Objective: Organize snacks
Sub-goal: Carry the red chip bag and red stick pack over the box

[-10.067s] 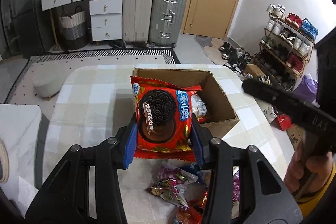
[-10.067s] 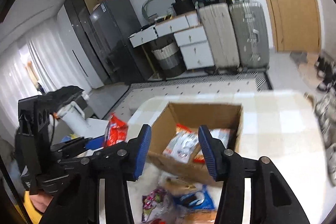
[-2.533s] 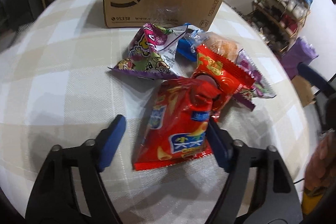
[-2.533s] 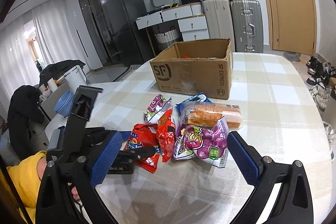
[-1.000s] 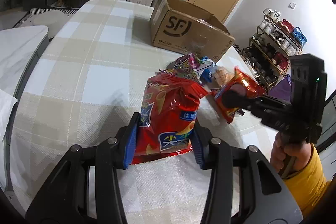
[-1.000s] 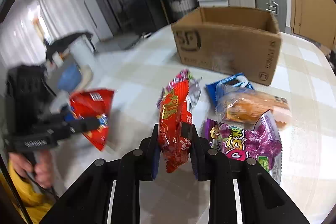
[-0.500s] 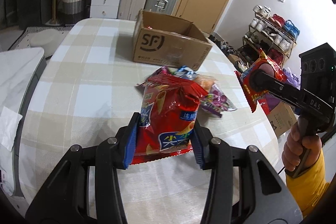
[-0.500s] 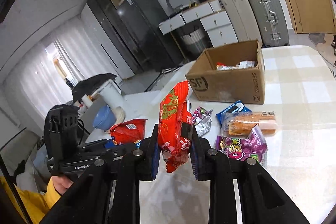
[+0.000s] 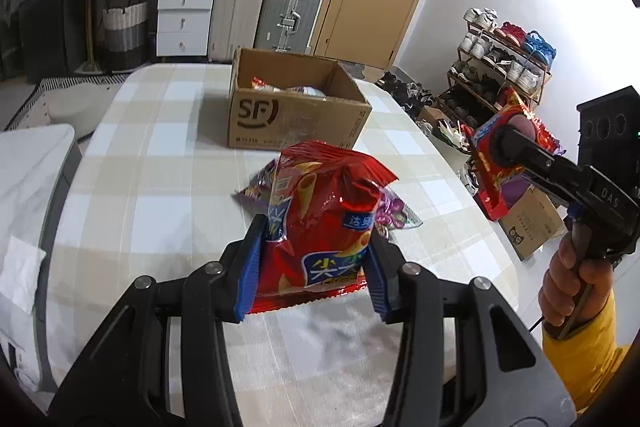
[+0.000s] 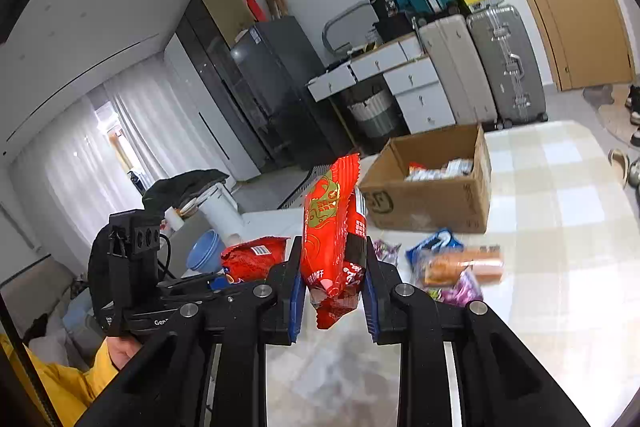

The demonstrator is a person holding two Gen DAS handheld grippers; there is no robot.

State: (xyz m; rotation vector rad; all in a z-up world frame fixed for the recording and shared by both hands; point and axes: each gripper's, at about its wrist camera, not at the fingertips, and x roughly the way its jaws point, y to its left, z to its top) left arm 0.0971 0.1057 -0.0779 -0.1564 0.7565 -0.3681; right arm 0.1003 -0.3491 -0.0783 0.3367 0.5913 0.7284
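My left gripper (image 9: 316,271) is shut on a red bag of cone-shaped chips (image 9: 320,223), held above the checked table (image 9: 160,187). My right gripper (image 10: 332,291) is shut on a narrow red snack pack (image 10: 332,231), held edge-on in the air; the left wrist view shows that same pack (image 9: 500,163) at the right, off the table's side. The open cardboard box (image 9: 292,111) marked SF stands beyond both bags with several packets inside. A purple packet (image 9: 394,209) peeks out behind the chips.
Blue, orange and purple snack packs (image 10: 452,267) lie on the table in front of the box (image 10: 432,183). A shoe rack (image 9: 504,63) stands at the right, suitcases (image 9: 288,11) and drawers at the back. A hand in a yellow sleeve (image 9: 576,283) holds the right gripper.
Both grippers have risen from the table with their bags. The box now shows from higher up, with its inside in view. The right pack has swung out over the table's right edge.
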